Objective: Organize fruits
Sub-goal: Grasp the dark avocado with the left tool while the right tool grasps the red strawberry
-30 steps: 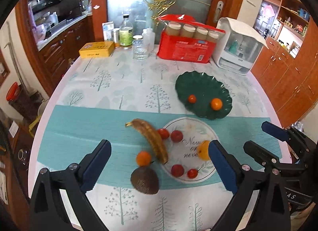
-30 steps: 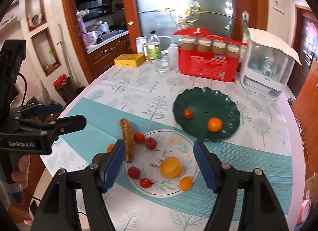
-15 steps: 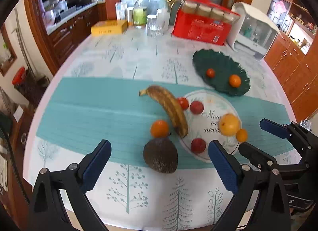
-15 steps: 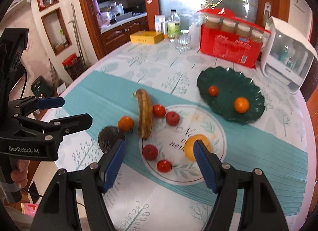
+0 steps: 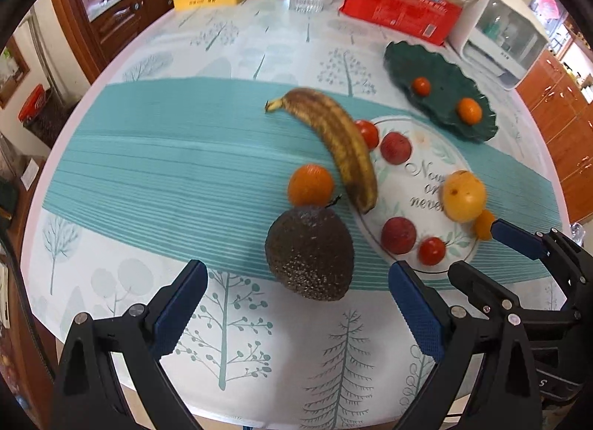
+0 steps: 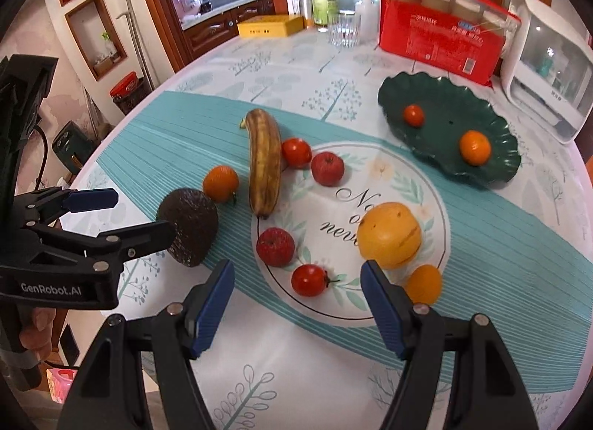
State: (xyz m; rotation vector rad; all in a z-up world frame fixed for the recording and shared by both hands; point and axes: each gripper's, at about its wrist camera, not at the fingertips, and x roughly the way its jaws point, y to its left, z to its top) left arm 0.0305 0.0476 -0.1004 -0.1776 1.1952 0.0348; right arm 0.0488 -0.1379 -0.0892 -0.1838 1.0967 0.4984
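Since the earlier frames both grippers have been lowered toward the table (image 5: 111, 156), and the fruit is now seen much closer and larger. The round table is covered by a tree-patterned cloth with a teal striped band across it.

At the far edge a white appliance (image 6: 548, 70) and a red pack of jars (image 6: 441, 33) are seen, with a yellow box (image 6: 268, 26) and a green-labelled bottle (image 6: 324, 0) to their left.

The dark green leaf-shaped dish (image 6: 444, 96) is set beyond the white printed plate (image 6: 393, 189); a small tomato (image 6: 414, 115) and a tangerine (image 6: 475, 147) are held in it.

A browned banana (image 5: 339, 141) is laid across the left rim of the white plate. A dark avocado (image 5: 309, 254) is placed on the cloth just left of the plate, touching an orange tangerine (image 5: 310, 185) behind it. On the plate a large yellow-orange fruit (image 6: 389, 240), two red plum-like fruits (image 6: 327, 168) (image 6: 275, 247) and two tomatoes (image 6: 296, 152) (image 6: 309, 280) are seen; a small kumquat-like fruit (image 6: 423, 283) is at its near rim.

The left gripper (image 5: 296, 304) is held with jaws wide apart, nothing between the pads, the avocado just ahead. The right gripper (image 6: 296, 300) is likewise spread and empty, above the plate's near edge.
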